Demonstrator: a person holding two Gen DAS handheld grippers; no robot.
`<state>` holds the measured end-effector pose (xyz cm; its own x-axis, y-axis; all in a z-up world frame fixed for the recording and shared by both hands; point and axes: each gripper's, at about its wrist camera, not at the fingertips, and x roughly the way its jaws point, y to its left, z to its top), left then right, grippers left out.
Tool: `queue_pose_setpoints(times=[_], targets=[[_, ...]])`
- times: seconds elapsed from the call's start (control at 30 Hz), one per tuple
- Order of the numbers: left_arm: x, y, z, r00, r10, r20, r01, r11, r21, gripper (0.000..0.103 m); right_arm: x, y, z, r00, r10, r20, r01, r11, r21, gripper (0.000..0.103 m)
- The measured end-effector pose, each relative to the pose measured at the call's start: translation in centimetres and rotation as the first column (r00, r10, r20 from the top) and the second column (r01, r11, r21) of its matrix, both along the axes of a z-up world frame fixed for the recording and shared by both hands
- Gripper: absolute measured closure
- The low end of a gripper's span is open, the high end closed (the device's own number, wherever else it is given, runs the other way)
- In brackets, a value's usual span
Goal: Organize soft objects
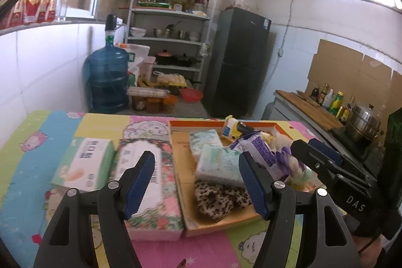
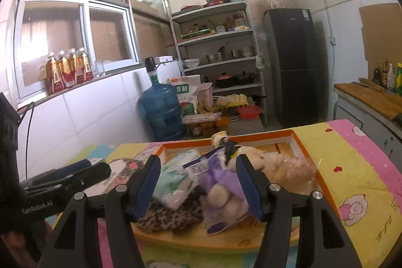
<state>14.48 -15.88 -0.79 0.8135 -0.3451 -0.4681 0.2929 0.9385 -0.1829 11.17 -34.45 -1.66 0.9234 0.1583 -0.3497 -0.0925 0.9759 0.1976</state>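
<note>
Crowding the orange-rimmed tray [image 1: 176, 128] toward the right edge of the cartoon-printed mat [image 1: 32, 132] are two pale green tissue packs [image 1: 217, 163], one purple-labelled pack [image 1: 261, 150], one leopard-print cloth [image 1: 218, 197] at the tray's near edge and one cream plush toy [image 2: 273, 162], while two more tissue packs, one white-and-green [image 1: 85, 165] and one floral [image 1: 150, 192], lie touching side by side on the mat just left of it. Both the left gripper [image 1: 196, 185] and the right gripper [image 2: 198, 182] hang above the tray's near edge with fingers spread wide and nothing between them. Only the left wrist view shows the two packs on the mat clearly, and only the right wrist view shows the plush toy in full.
</note>
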Motion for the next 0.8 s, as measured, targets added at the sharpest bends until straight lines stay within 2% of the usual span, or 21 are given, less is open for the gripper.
queue_pose_setpoints(times=[0.43,0.67,0.8], targets=[[-4.9,5.5,2.0,0.996,0.057,0.064,-0.057,0.998,-0.016,0.032,-3.3,5.5,2.0,0.998,0.046,0.033,-0.045,0.998,-0.033,0.041],[-7.2,7.6,2.2,0.995,0.082,0.058,-0.083,0.997,0.004,0.032,-5.2,8.2,2.5,0.997,0.063,0.036,-0.061,0.997,-0.051,0.041],[-8.7,8.9,2.1,0.99,0.13,0.052,-0.131,0.991,0.025,0.032,-6.7,9.9,2.9,0.997,0.062,0.044,-0.058,0.995,-0.082,0.041]])
